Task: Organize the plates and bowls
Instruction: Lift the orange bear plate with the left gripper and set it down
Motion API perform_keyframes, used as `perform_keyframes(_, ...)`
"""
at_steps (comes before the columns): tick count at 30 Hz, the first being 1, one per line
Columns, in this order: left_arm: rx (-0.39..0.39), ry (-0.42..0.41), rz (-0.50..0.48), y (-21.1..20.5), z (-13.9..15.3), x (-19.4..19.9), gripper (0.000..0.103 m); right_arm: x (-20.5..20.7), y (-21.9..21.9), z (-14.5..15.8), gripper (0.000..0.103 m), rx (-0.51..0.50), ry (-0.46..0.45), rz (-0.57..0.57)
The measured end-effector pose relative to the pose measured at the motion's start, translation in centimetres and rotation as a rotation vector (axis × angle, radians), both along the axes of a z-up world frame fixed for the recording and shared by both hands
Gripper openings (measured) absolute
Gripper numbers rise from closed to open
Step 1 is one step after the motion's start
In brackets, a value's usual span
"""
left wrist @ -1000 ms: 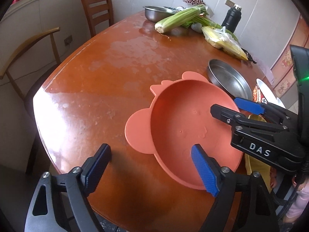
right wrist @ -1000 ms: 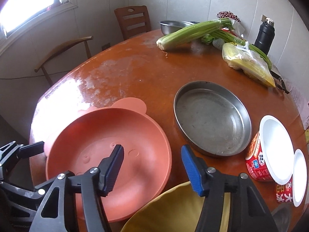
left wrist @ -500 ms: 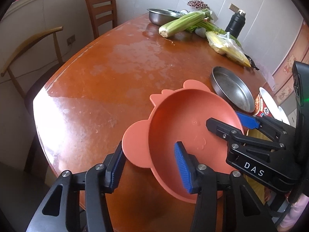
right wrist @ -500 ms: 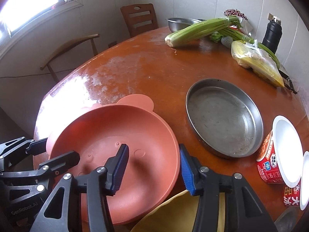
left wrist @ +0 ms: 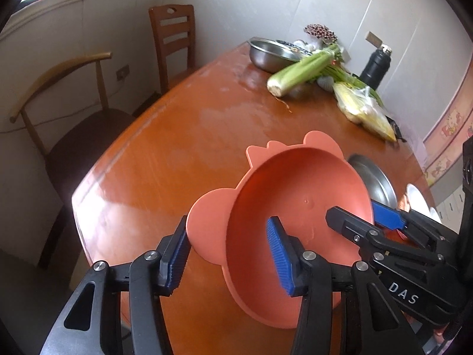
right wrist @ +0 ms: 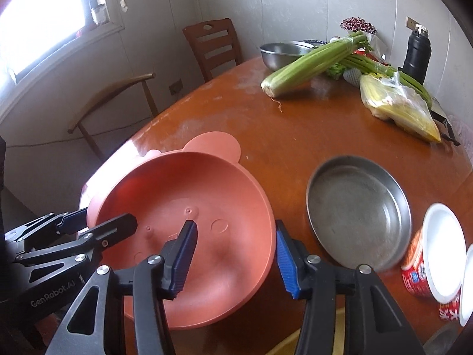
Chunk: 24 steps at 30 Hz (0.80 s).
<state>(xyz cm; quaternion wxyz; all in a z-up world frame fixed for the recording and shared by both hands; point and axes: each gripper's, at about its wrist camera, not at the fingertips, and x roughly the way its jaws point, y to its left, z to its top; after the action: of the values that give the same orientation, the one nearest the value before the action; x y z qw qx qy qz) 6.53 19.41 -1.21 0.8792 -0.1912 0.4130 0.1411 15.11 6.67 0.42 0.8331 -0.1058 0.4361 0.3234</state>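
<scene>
A salmon-pink bear-shaped plate (left wrist: 295, 207) with round ears is lifted and tilted above the table's near edge; it also shows in the right wrist view (right wrist: 189, 222). My left gripper (left wrist: 229, 251) is shut on its left rim by the ear. My right gripper (right wrist: 235, 254) is shut on its right rim, one finger inside, one outside. A shallow steel pan (right wrist: 357, 216) lies on the table to the right, partly hidden behind the plate in the left wrist view (left wrist: 375, 177).
Red instant-noodle cups (right wrist: 434, 251) stand right of the pan. At the far end are a steel bowl (right wrist: 283, 51), celery (right wrist: 319, 62), a bag of corn (right wrist: 399, 106) and a black flask (right wrist: 416, 53). Two chairs (left wrist: 174, 47) stand at the left. A yellow object (right wrist: 295, 340) lies below the plate.
Both grippers have closed on the plate's rims, left and right. The plate has risen off the table and tilted.
</scene>
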Motion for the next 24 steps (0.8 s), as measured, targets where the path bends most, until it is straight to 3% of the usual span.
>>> perform_keyframes(7, 0.041, 0.012, -0.028, 1.3, -0.2, 3.8, 0.052, 1.5, 0.4, -0.7, 0.052, 0.027, 0.055, -0.039)
perform_keyframes(24, 0.025, 0.06, -0.096, 1.3, -3.2, 9.6, 0.052, 2.5, -1.2, -3.2, 0.052, 0.018, 0.148, -0.09)
